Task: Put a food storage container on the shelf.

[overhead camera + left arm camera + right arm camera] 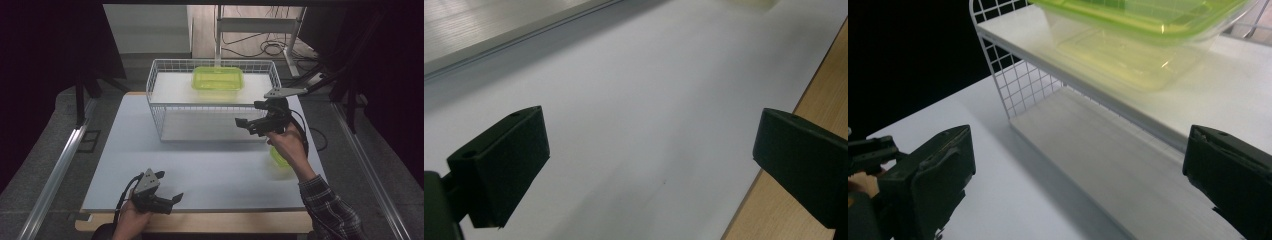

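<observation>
A clear container with a lime-green lid (pixel 218 78) sits on the top shelf of a white wire rack (pixel 160 107) at the back of the white table mat. The right gripper view looks up at this container (pixel 1143 30) from close by, over the rack's upper shelf (pixel 1248 95). My right gripper (pixel 249 114) hovers at the rack's front right, open, nothing between its jaws (pixel 1078 175). Low at the mat's front left, my left gripper (pixel 169 186) is open over bare mat (pixel 649 165). A second lime-green item (pixel 279 159) lies on the mat, partly hidden under the right hand.
The rack's lower shelf (pixel 1108 150) is bare. The white mat (pixel 210 170) lies on a wooden table whose edge (pixel 819 100) runs just beside the left gripper. Metal rails, a white frame and cables sit on the floor beyond the table.
</observation>
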### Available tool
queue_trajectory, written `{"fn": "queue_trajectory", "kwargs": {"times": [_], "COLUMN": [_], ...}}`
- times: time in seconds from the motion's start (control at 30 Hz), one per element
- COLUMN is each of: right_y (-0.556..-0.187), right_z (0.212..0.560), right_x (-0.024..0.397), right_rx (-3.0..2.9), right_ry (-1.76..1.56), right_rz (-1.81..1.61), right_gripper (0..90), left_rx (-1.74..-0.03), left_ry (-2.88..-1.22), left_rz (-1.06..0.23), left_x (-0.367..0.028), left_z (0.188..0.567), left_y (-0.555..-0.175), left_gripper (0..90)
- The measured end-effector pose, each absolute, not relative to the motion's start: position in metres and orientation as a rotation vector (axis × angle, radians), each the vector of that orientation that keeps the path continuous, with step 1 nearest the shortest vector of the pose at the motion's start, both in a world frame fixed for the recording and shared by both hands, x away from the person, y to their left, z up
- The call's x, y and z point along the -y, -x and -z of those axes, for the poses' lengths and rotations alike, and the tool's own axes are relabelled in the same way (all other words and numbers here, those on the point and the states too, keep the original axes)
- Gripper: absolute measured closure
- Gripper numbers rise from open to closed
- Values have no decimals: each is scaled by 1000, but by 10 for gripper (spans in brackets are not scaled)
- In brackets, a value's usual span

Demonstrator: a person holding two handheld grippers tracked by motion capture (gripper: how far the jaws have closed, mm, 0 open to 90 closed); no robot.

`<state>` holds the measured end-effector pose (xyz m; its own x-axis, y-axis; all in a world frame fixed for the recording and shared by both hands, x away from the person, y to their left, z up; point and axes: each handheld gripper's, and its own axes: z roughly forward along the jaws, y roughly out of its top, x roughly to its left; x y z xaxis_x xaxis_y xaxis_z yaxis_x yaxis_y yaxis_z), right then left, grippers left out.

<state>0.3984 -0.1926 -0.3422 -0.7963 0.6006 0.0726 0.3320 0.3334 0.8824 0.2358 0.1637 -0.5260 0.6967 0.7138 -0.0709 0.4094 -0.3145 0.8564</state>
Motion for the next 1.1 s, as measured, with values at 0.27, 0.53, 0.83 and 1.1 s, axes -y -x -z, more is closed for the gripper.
{"fn": "queue_trajectory", "kwargs": {"times": [0.27,0.53,0.83,1.1], "right_y": [-386,-374,-359,-349], "right_z": [362,384,408,432], "right_x": [200,205,210,212], "right_rx": [-2341,-2346,-2379,-2414], "right_ry": [-806,-772,-766,-766], "right_rz": [-1429,-1435,-1437,-1312], "right_gripper": [1,0,3,15], "left_rx": [-867,-853,-856,-849], "left_ry": [-1953,-1969,-1976,-1988], "left_rz": [-390,-407,-381,-385], "left_x": [-162,-161,-159,-158], "left_z": [526,527,527,527], "left_y": [-236,-235,-235,-235], "left_gripper": [13,10,12,12]}}
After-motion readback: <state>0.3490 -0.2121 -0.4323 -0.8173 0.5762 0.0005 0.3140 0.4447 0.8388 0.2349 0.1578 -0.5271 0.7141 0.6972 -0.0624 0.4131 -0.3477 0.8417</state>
